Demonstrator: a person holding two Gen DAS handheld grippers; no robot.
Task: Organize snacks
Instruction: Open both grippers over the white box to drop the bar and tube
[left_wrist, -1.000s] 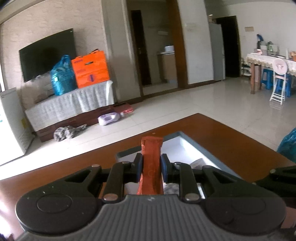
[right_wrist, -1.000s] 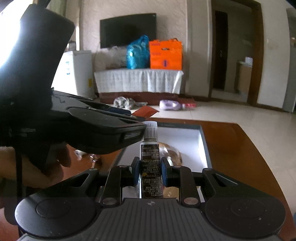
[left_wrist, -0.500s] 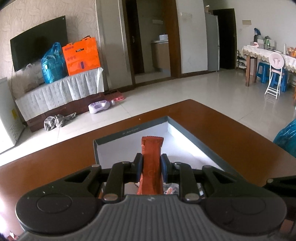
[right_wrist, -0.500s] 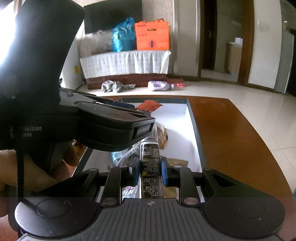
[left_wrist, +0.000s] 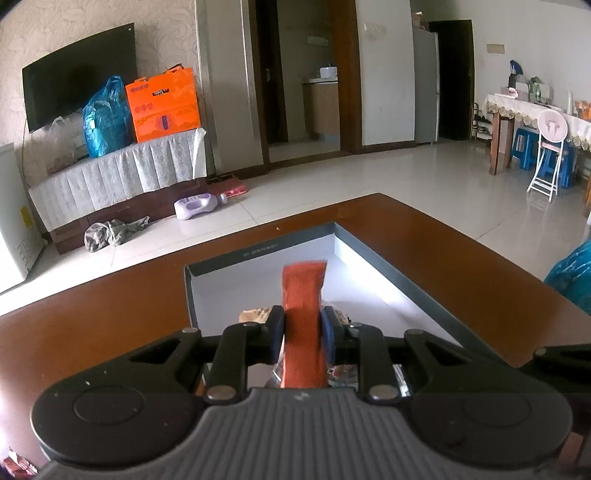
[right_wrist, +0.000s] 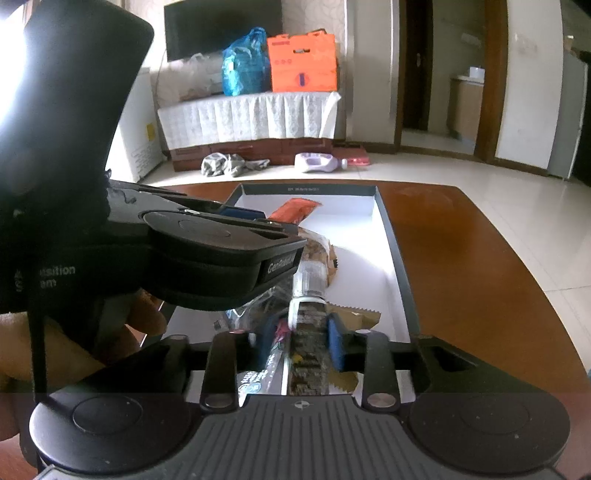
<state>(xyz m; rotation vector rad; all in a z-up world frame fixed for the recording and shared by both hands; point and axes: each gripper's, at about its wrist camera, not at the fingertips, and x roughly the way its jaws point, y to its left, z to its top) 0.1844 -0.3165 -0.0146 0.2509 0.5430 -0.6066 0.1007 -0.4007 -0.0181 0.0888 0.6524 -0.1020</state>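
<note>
A gray box (left_wrist: 402, 275) with a white inside sits on the brown desk (left_wrist: 461, 266). The left claw (left_wrist: 302, 330) squeezes an orange snack pack (left_wrist: 303, 295) above the box. The right claw (right_wrist: 300, 338) has spread wider, with a dark bottle (right_wrist: 308, 343) between its pads, low over the other snacks (right_wrist: 317, 254) in the box.

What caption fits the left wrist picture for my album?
Left gripper pinches an orange snack packet above the white-lined box on the brown table.
</note>
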